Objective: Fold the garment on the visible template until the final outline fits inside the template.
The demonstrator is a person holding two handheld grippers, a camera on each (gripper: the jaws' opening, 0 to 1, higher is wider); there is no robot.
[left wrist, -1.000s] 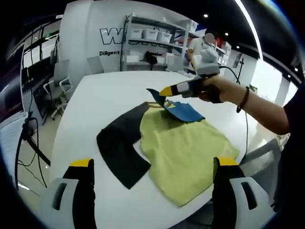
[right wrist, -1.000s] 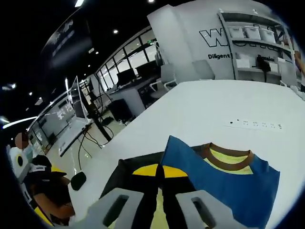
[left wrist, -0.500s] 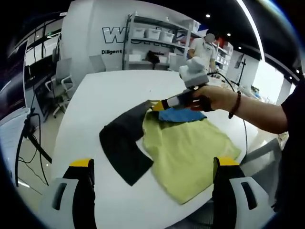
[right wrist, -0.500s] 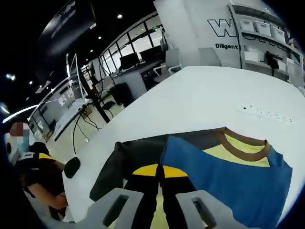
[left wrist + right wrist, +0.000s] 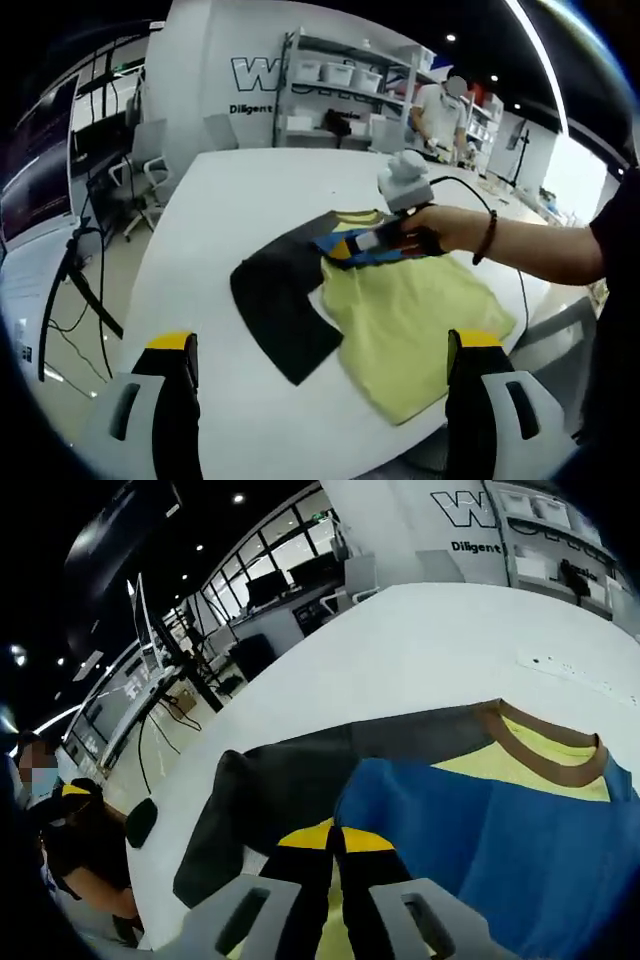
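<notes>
A yellow-green T-shirt lies on the white table, partly over a dark template sheet. Its blue sleeve is folded in toward the collar. My right gripper, held in a hand, is low over the shirt and shut on the sleeve's edge. In the right gripper view the yellow-tipped jaws meet on the blue sleeve, with the brown collar and the dark template beyond. My left gripper hovers open at the near table edge, holding nothing.
The table's near edge runs just past my left jaws. A shelving rack with bins and a standing person are behind the table. Office chairs stand at the left. A row of small sockets is set into the tabletop.
The right gripper has brought the raised blue sleeve down and across toward the collar and template side. The left gripper stayed open near the table edge while its view shifted slightly.
</notes>
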